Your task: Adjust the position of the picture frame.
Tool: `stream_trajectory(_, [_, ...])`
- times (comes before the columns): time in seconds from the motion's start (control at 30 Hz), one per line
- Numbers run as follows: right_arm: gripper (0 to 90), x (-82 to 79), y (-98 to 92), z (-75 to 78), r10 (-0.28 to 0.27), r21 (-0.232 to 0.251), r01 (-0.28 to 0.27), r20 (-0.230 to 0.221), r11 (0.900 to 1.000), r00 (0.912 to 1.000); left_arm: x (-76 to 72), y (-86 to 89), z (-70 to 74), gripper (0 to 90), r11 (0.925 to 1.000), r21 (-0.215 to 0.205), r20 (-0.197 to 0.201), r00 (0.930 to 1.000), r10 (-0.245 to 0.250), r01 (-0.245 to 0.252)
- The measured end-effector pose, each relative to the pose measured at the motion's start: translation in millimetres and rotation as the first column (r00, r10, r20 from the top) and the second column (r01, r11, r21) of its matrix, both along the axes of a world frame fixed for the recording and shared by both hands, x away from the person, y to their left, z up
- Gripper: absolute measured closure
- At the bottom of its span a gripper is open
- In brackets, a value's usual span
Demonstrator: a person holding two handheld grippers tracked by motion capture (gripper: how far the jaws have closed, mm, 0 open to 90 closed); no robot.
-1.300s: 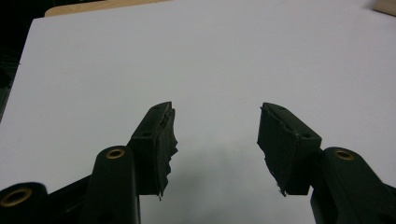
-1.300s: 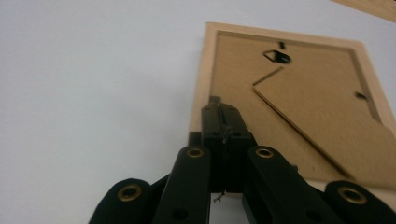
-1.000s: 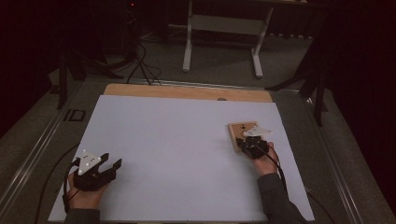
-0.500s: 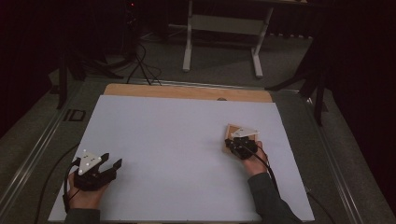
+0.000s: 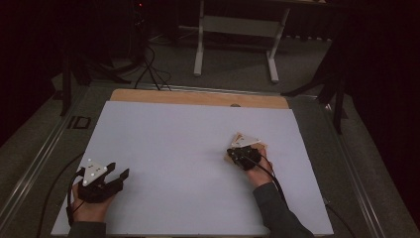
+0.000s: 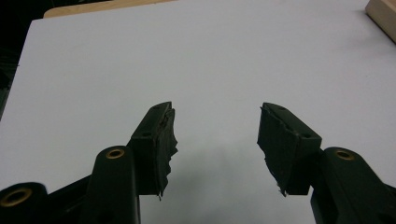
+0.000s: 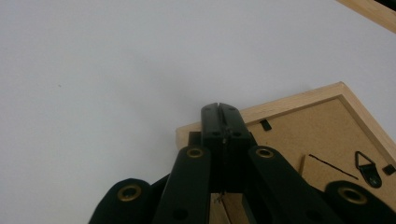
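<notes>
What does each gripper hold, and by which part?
The left gripper holds nothing; its jaws stand open. The right gripper is shut above the brown back of the light wooden picture frame; a grip cannot be told.

Pale wooden picture frame, brown backing, on white sheet.

The white sheet lies bare across its whole middle, so the ground between the two hands is open to passage. The one obstacle on it is the wooden picture frame, lying back-up on the sheet's right part under the right gripper. The left gripper sits near the front-left corner with open sheet ahead of it. A strip of wooden tabletop shows beyond the sheet's far edge.
</notes>
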State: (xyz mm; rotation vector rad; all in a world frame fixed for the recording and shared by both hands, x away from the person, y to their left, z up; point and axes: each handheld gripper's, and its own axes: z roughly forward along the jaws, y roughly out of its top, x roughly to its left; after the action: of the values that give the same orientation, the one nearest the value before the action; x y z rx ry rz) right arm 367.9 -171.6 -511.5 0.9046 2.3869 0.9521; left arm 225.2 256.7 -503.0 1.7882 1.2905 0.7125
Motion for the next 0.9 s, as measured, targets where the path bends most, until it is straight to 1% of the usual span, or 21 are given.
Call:
stream_trajectory(0.2, [89.7, 0.7, 4.1, 0.0, 0.016, -0.003, -0.016, 0.002, 1.0, 0.9999, -0.4, 0.5, 0.5, 45.6, 1.0, -0.001, 0.004, 1.0, -0.002, 0.002])
stream_trajectory(0.27, [89.8, 2.0, 1.4, 0.6, 0.006, -0.01, -0.006, 0.013, 1.0, 0.9999, -0.7, 1.1, 0.7, 45.6, 1.0, -0.002, 0.004, 1.0, 0.0, 0.0])
stream_trajectory(0.33, [89.7, 4.4, -5.9, 3.3, -0.02, 0.007, 0.02, 0.018, 1.0, 0.9996, -1.0, 2.0, 0.9, 45.6, 1.0, -0.005, 0.006, 1.0, 0.001, -0.001])
stream_trajectory(0.4, [89.7, 7.3, -17.3, 7.7, -0.057, 0.019, 0.057, 0.027, 0.998, 0.998, -0.9, 2.3, 0.9, 45.6, 1.0, -0.006, 0.006, 1.0, 0.003, -0.003])
stream_trajectory(0.5, [89.6, 9.6, -31.8, 14.3, -0.095, 0.018, 0.094, 0.045, 0.995, 0.9945, -0.7, 1.7, 0.8, 45.5, 1.0, -0.004, 0.005, 1.0, 0.001, -0.001])
stream_trajectory(0.63, [88.5, 12.0, -46.9, 19.6, -0.133, 0.025, 0.132, 0.055, 0.991, 0.9896, -0.7, 0.9, 0.8, 45.5, 1.0, -0.002, 0.005, 1.0, 0.001, -0.001])
stream_trajectory(0.7, [87.9, 14.0, -53.7, 19.9, -0.156, 0.027, 0.154, 0.05, 0.988, 0.9865, -0.6, 1.0, 0.7, 45.5, 1.0, -0.002, 0.004, 1.0, 0.001, -0.001])
stream_trajectory(0.9, [84.8, 22.7, -72.6, 14.3, -0.229, 0.043, 0.228, 0.029, 0.973, 0.973, -0.5, 1.4, 0.6, 45.5, 1.0, -0.005, 0.005, 1.0, 0.002, -0.002])
